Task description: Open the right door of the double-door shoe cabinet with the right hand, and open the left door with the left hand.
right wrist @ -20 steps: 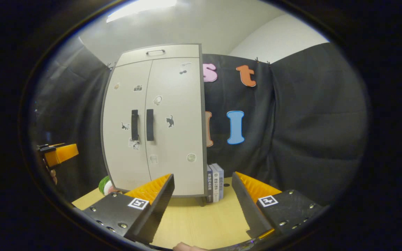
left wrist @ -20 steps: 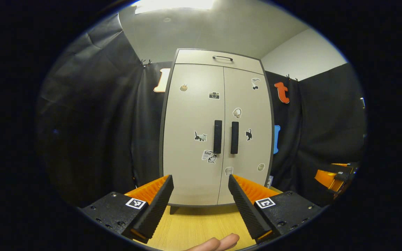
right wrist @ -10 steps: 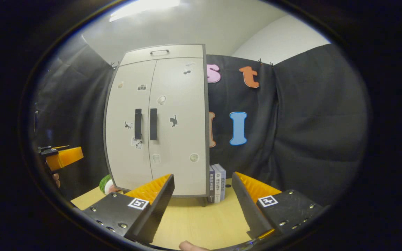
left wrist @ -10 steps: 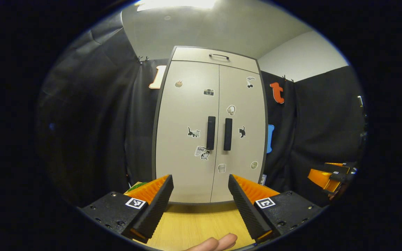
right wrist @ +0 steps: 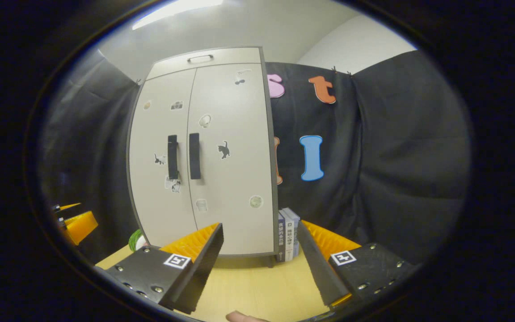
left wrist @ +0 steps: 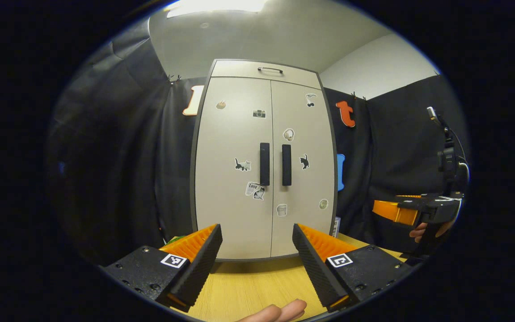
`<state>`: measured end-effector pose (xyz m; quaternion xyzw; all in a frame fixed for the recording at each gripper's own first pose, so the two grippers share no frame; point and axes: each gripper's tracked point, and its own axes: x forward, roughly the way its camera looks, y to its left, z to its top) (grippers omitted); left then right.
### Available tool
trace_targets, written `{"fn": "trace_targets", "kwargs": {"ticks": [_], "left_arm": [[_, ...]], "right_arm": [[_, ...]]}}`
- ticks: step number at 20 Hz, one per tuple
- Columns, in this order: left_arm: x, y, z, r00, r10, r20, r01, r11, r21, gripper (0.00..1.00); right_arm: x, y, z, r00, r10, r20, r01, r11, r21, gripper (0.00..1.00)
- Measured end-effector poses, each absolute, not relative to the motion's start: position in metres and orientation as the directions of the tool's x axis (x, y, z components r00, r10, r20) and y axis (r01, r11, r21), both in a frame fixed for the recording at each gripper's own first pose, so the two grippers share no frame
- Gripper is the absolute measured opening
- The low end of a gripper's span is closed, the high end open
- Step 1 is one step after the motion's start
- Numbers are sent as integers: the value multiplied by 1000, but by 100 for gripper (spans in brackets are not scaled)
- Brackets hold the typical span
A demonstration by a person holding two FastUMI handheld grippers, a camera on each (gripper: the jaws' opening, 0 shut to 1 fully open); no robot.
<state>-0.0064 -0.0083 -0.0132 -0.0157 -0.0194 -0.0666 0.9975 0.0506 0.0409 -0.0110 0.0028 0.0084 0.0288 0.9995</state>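
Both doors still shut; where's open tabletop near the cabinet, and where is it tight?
Bare table lies in front of the cabinet, between it and the left gripper, and likewise ahead of the right gripper. Tight spots: books stand against the cabinet's right side, and a green-and-white object sits at its left corner.

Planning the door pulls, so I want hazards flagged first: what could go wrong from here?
The two handles, left handle and right handle, sit close together, so the open right gripper might catch the wrong one. The books beside the cabinet might be knocked by the swinging right door.
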Motion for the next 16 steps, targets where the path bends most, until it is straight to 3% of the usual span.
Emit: {"fn": "trace_targets", "kwargs": {"ticks": [5,6,8,12,13,16], "left_arm": [[0,-2,-43,988,-153,-11,152,987,-57,99],[1,5,-49,989,-146,-20,145,988,-61,99],[3,17,-59,990,-136,-32,133,989,-66,99],[12,54,-76,996,-66,-67,63,997,-52,99],[13,60,-78,996,-55,-68,51,997,-53,99],[14,85,-80,998,-17,-58,13,998,-62,99]], "right_arm": [[106,83,5,994,108,-15,-108,994,-13,98],[119,95,13,993,118,-6,-118,993,-22,94],[145,123,35,989,144,35,-141,988,-57,98],[194,185,62,980,199,29,-196,978,-77,98],[204,194,64,983,185,20,-183,981,-67,94],[234,225,85,982,185,40,-182,981,-66,98]]}}
